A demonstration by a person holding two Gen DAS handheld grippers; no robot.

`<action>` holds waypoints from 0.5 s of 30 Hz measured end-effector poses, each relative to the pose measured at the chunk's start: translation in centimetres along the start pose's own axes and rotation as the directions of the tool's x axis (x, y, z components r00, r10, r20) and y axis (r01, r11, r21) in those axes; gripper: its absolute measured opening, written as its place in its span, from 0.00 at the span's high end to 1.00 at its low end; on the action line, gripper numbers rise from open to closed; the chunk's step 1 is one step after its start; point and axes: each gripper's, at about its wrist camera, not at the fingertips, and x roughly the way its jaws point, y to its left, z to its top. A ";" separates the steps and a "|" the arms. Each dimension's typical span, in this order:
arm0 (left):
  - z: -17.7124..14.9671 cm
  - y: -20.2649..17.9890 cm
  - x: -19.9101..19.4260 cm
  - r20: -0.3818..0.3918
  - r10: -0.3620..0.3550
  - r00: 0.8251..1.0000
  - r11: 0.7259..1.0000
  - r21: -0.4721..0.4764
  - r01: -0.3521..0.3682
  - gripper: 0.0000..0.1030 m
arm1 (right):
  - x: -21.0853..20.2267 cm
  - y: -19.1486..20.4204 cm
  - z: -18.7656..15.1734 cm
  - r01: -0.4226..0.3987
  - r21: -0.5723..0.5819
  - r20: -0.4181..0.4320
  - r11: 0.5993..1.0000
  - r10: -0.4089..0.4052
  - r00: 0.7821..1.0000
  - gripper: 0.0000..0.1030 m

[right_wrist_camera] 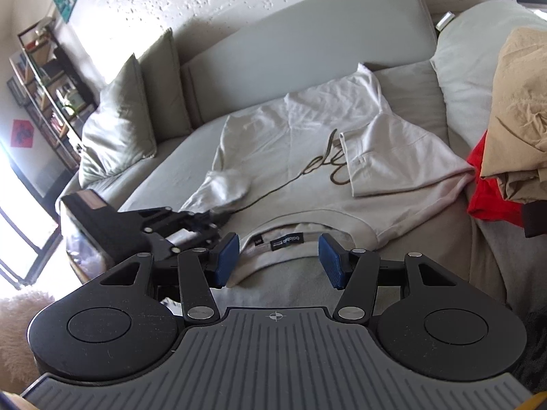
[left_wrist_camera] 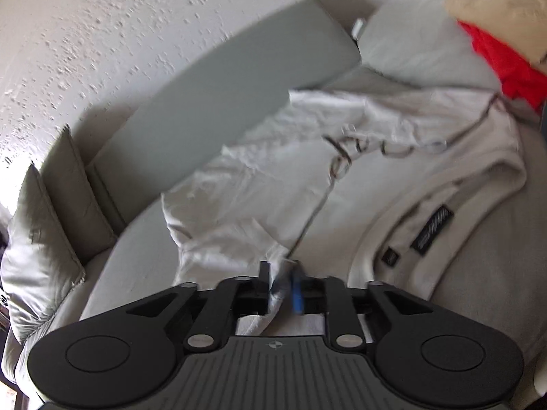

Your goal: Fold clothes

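A white sweatshirt (right_wrist_camera: 290, 157) with dark script lettering lies spread on the grey sofa seat, collar and label (right_wrist_camera: 285, 241) toward me. Its right sleeve (right_wrist_camera: 393, 160) is folded over the chest. My left gripper (left_wrist_camera: 282, 287) is shut on the left sleeve (left_wrist_camera: 239, 225) and holds it off the seat; from the right wrist view the left gripper (right_wrist_camera: 215, 218) sits at the shirt's left edge. My right gripper (right_wrist_camera: 277, 261) is open and empty, just above the collar.
A pile of clothes, tan (right_wrist_camera: 523, 102) over red (right_wrist_camera: 492, 194), sits on the right of the sofa (right_wrist_camera: 157, 177). Grey cushions (right_wrist_camera: 116, 130) lean at the left end, the backrest (right_wrist_camera: 301, 41) behind. A bookshelf (right_wrist_camera: 48, 89) stands far left.
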 end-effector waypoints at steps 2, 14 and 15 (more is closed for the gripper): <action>-0.3 0.4 -0.5 -0.014 0.003 1.000 1.000 -0.029 -0.003 0.61 | -0.1 0.0 0.0 0.000 -0.005 0.003 1.000 0.000 1.000 0.44; -7.2 14.8 -2.8 -0.026 -0.100 0.995 0.423 -0.906 0.019 0.45 | 0.1 -2.7 0.7 0.013 0.088 0.035 0.996 -0.016 0.999 0.44; -8.5 15.7 -2.0 -0.056 -0.123 0.991 0.343 -0.939 -0.011 0.45 | 0.1 -3.1 0.7 0.018 0.107 0.037 0.994 -0.022 0.999 0.44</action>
